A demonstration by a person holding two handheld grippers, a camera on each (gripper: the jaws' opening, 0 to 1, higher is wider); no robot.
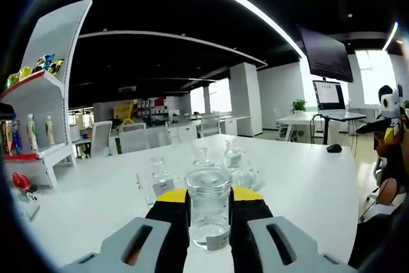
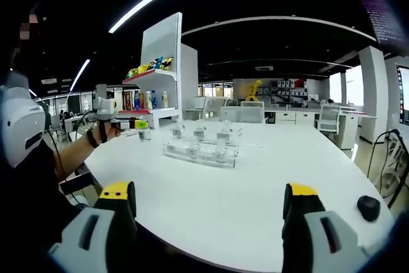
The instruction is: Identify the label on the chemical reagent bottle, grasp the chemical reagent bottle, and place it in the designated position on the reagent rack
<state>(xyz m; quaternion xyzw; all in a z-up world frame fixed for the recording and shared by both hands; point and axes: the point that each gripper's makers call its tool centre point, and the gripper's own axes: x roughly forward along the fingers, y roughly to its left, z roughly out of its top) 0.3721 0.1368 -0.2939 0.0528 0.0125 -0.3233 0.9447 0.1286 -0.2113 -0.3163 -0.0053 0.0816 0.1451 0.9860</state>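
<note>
The left gripper (image 1: 208, 222) has its jaws closed on a clear glass reagent bottle (image 1: 208, 212), white label low on its side, held above the white table (image 1: 307, 183). Just beyond stand more small labelled bottles (image 1: 233, 153). From the right gripper view they sit in and around a clear rack (image 2: 199, 151) mid-table, with a display shelf (image 2: 156, 94) behind and a black mouse (image 2: 369, 207) near the edge. The right gripper (image 2: 208, 206) hangs wide open, holding nothing
</note>
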